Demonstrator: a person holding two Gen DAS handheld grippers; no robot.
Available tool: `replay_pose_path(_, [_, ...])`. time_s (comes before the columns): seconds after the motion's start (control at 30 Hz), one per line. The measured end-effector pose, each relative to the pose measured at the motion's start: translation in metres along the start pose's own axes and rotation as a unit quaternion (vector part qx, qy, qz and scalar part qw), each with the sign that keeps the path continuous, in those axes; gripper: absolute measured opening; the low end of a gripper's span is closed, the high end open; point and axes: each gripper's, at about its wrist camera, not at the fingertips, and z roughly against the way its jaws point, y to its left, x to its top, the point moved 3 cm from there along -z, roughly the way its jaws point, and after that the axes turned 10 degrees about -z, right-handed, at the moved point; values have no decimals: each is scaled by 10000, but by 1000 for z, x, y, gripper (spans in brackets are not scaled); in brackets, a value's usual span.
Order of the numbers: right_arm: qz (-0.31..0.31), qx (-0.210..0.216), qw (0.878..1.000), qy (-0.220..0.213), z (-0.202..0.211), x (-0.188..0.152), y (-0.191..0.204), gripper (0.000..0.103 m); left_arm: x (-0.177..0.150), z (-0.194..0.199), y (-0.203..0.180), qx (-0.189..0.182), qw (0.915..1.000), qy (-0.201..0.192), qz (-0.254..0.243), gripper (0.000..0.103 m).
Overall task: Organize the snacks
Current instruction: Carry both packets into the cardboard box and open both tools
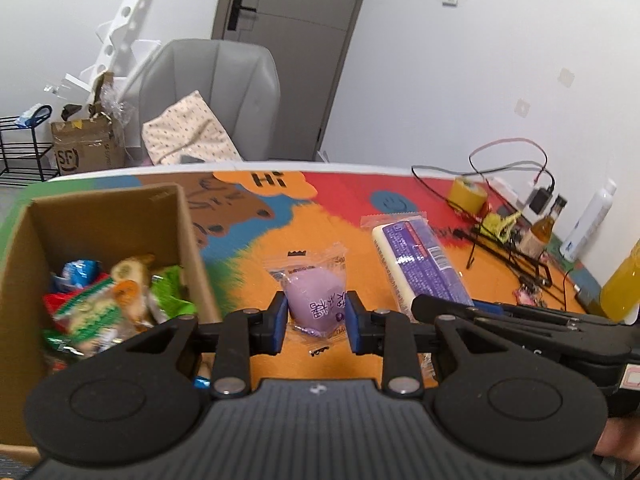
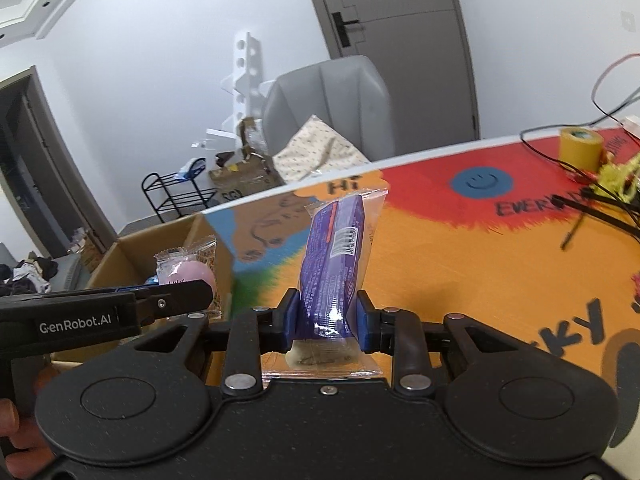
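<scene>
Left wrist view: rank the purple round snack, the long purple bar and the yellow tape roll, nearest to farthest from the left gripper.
1. Purple round snack: between the fingers of the left gripper, dead centre.
2. Long purple bar: just right of the gripper, with the right gripper at its near end.
3. Yellow tape roll: far right, near the table's back edge among the cables.

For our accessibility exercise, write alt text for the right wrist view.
The right tongs grip a purple snack bar upright above a colourful table. At left, the left tongs hold a pink sweet by a cardboard box.
</scene>
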Motion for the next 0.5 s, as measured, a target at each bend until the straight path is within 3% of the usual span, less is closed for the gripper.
replay_pose_path(0.5, [495,404,9980,-3,-8,2,74,27,1,46,61,402,9984,-289,286,29])
